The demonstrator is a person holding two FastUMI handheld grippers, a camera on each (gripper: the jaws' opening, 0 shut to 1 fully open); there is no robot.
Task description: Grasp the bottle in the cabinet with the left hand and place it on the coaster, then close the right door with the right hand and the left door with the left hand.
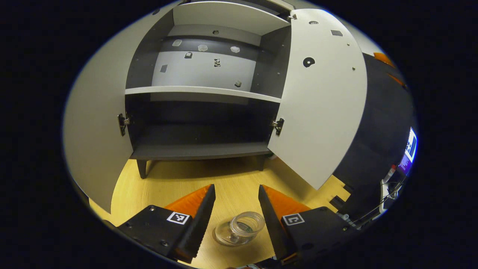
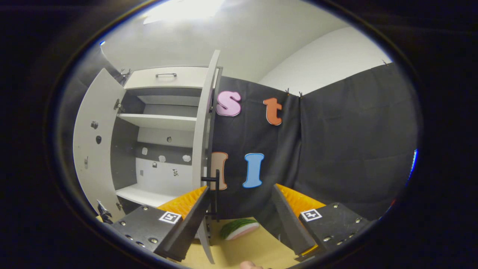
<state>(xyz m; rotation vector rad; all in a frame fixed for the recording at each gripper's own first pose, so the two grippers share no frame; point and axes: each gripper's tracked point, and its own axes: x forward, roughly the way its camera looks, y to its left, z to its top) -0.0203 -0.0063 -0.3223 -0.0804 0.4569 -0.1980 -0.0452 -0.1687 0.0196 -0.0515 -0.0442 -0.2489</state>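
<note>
**Open cabinet, clear bottle on the table, both grippers unloaded**

Hard to make out: the bottle (image 1: 239,228) is transparent and seen from above in the left gripper view, so its body reads as overlapping rings; whether a coaster lies under it cannot be told. The lower compartment of the cabinet (image 1: 203,93) is in deep shadow. In the right gripper view the right door (image 2: 203,149) is seen edge-on, its lower end partly behind a finger, and the green-and-pale object (image 2: 239,228) on the table is partly cut by the fingers and cannot be identified.

Left gripper (image 1: 236,213): jaws spread wide, nothing between them pressed. The bottle stands on the wooden table (image 1: 235,179) between and just below the fingertips, apart from both.

Right gripper (image 2: 241,220): jaws spread wide, holding nothing. It faces the edge of the right door, whose dark bar handle (image 2: 216,190) shows just beside the left finger; contact cannot be told.

Cabinet: both doors stand open, the left door (image 1: 97,127) and the right door swung outward. The pale shelf (image 1: 201,90) carries nothing visible.
</note>
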